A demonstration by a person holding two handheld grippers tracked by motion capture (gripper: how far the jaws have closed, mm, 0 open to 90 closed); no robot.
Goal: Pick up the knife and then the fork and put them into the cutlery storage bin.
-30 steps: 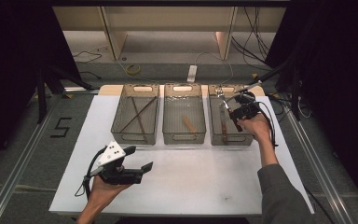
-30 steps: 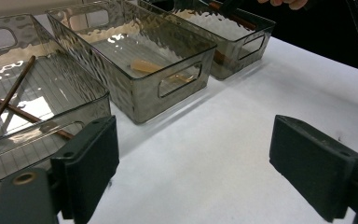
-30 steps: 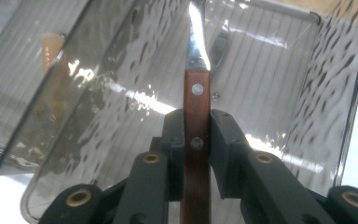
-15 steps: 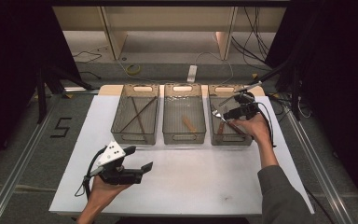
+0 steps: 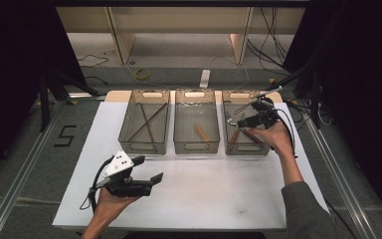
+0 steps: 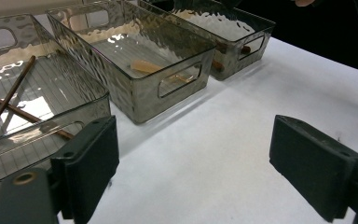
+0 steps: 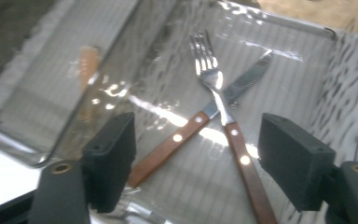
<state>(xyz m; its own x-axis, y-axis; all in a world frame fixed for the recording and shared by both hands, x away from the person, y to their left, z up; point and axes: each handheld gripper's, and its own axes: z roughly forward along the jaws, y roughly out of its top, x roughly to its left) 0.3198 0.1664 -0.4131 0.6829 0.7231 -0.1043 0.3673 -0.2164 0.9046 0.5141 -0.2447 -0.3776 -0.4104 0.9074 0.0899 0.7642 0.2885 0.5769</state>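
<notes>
Right gripper [image 7: 196, 158] over the right bin [image 5: 230, 149], jaws just opened wide above fork [image 7: 214, 88] crossing knife [image 7: 200, 119], nothing held. Left gripper [image 6: 191, 163] jaws apart, empty, over table [image 5: 204, 199].

Wooden-handled fork [image 7: 223, 107] lying across knife [image 7: 200, 123] in right bin [image 7: 307, 32].

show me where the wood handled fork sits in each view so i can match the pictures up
High view: the fork lies in the right-hand bin, under the right gripper, small and partly hidden.
Right gripper view: the fork lies at centre, tines up-picture, its handle between the open jaws, crossed over the knife.
Left gripper view: I can't make the fork out; only brown handle ends show in the farthest bin.
Shared landmark: the middle bin with its pale piece.
</notes>
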